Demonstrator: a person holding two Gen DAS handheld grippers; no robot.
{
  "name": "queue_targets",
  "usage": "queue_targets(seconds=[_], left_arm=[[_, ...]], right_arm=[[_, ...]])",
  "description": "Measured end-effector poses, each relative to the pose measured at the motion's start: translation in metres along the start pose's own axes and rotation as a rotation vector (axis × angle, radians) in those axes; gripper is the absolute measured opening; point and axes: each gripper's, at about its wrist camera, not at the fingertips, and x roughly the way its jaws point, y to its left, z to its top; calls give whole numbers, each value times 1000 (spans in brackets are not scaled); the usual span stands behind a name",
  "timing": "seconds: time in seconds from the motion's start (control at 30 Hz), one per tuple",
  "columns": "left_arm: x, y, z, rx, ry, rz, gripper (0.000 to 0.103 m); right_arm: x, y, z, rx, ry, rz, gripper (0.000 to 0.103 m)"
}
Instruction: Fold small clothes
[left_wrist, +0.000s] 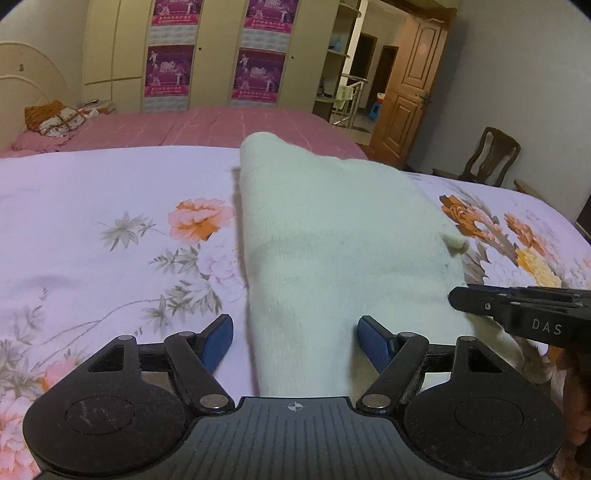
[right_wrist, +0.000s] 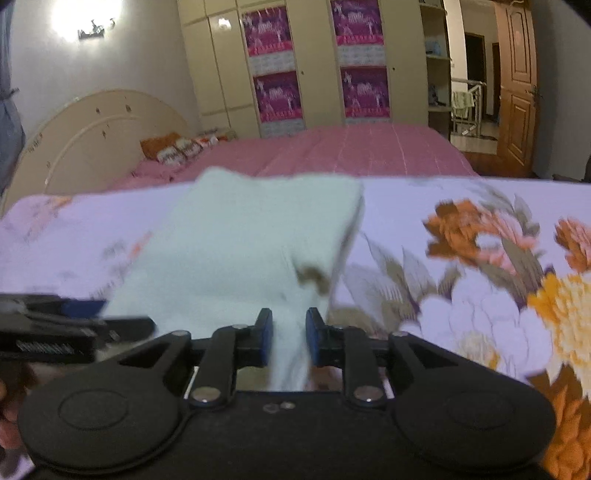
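Note:
A pale mint knitted garment (left_wrist: 332, 236) lies on the floral sheet (left_wrist: 92, 229), folded into a long strip that runs away from me. My left gripper (left_wrist: 295, 341) is open, its blue pads on either side of the garment's near end. My right gripper (right_wrist: 289, 334) is shut on the garment (right_wrist: 251, 240), with a fold of its near edge pinched between the blue pads. The right gripper also shows at the right edge of the left wrist view (left_wrist: 517, 310), at the garment's right side. The left gripper appears at the left of the right wrist view (right_wrist: 55, 328).
The floral sheet covers the surface around the garment. Behind it is a pink bed (left_wrist: 221, 125) with a cream headboard (right_wrist: 92, 125), wardrobes (left_wrist: 207, 55), a wooden door (left_wrist: 410, 92) and a wooden chair (left_wrist: 487, 155).

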Motion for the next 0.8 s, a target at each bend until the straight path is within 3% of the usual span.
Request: queue_targets(seconds=[0.13, 0.23, 0.27, 0.37, 0.57, 0.7, 0.8], left_arm=[[-4, 1, 7, 9, -3, 20, 75], [-6, 3, 15, 24, -22, 19, 75], [-6, 4, 18, 23, -26, 22, 75], [-2, 18, 30, -48, -27, -26, 75], [37, 71, 41, -360, 58, -231, 75], [49, 81, 41, -424, 74, -307, 75], [58, 77, 46, -398, 84, -315, 75]], right_arm=[[-7, -13, 2, 97, 1, 37, 31], [-11, -34, 5, 226, -13, 80, 60], [-10, -41, 6, 267, -16, 93, 63], [-6, -62, 13, 394, -27, 157, 63], [17, -81, 29, 529, -15, 275, 62], [41, -89, 23, 603, 57, 308, 59], [49, -89, 19, 620, 50, 339, 56]])
